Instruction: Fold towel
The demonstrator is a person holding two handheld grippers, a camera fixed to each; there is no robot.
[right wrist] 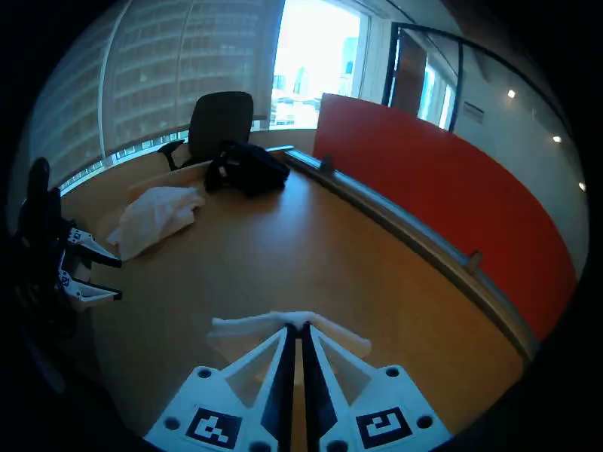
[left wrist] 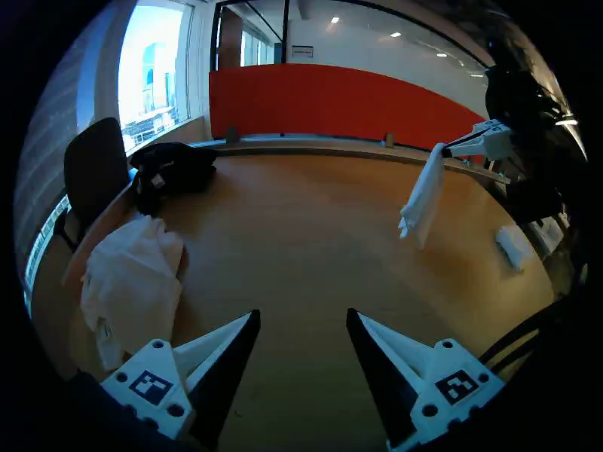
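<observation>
Holding the white towel (right wrist: pixel 249 325) up looks like the step now. The right claw (right wrist: pixel 298 329) is pinched tight on it, and it hangs from the tips above the bench (left wrist: pixel 301 226). The left claw (left wrist: pixel 303 315) is spread wide, holding nothing. Next, I think, it should catch the towel's loose bottom end.

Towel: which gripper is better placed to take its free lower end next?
Left. The left gripper is open and empty and faces the towel, which hangs from the right gripper, shut on its top edge. Releasing it would probably drop the towel.
</observation>
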